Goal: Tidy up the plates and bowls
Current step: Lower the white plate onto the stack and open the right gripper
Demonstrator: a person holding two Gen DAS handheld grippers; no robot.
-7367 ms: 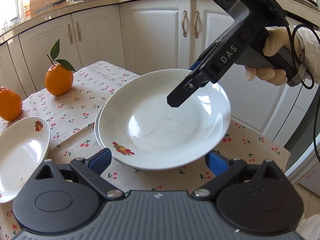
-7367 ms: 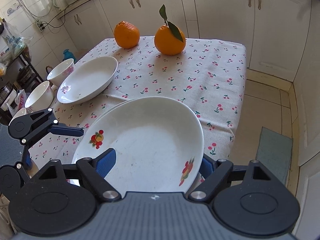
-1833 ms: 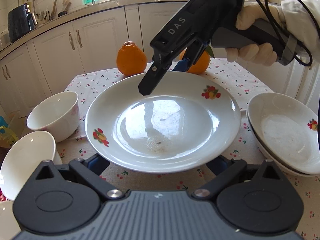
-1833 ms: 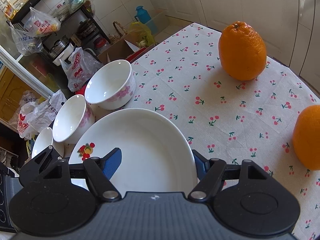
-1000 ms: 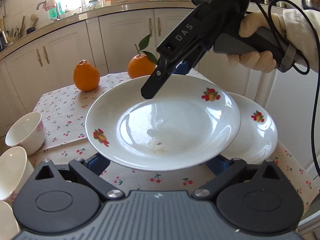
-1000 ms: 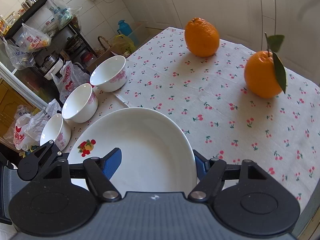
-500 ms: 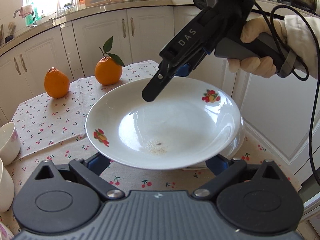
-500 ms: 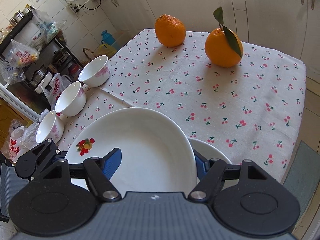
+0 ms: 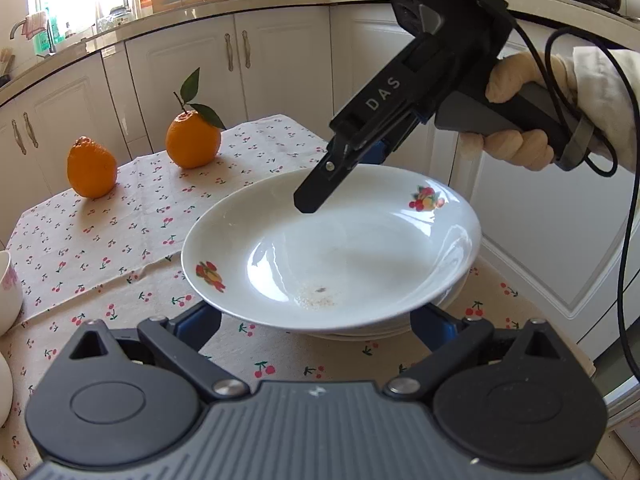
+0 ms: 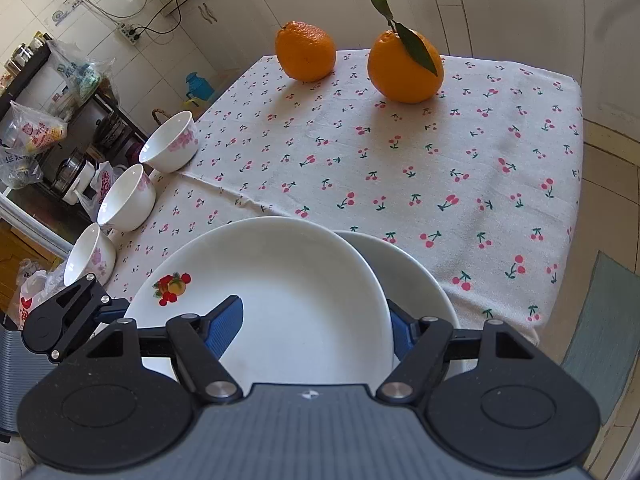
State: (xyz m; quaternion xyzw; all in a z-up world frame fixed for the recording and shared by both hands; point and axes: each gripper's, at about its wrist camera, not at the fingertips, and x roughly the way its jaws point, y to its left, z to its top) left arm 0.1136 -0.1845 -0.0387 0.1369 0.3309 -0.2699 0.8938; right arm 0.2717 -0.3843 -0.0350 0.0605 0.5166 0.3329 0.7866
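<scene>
A white plate with fruit decals (image 9: 340, 252) is held between both grippers, just above a stack of white plates (image 9: 448, 304) at the table's near right corner. My left gripper (image 9: 316, 322) has its fingers spread under the plate's near rim. My right gripper (image 9: 316, 196) is shut on the plate's far rim. In the right wrist view the held plate (image 10: 280, 292) partly covers the stack (image 10: 412, 280), and my right gripper (image 10: 316, 320) clamps its rim. Three white bowls with pink flowers (image 10: 170, 148) (image 10: 126, 198) (image 10: 88, 256) stand in a row along the table's left edge.
Two oranges (image 10: 306, 50) (image 10: 404, 66) sit at the far end of the cherry-print tablecloth (image 10: 400, 168). The table edge and tiled floor (image 10: 608, 200) lie right of the stack. White cabinets (image 9: 280, 64) stand behind. A cluttered shelf with bags (image 10: 48, 112) stands beyond the bowls.
Both grippers have carried the plate from the bowl side of the table to the right, and it now hangs lower over the stack of plates.
</scene>
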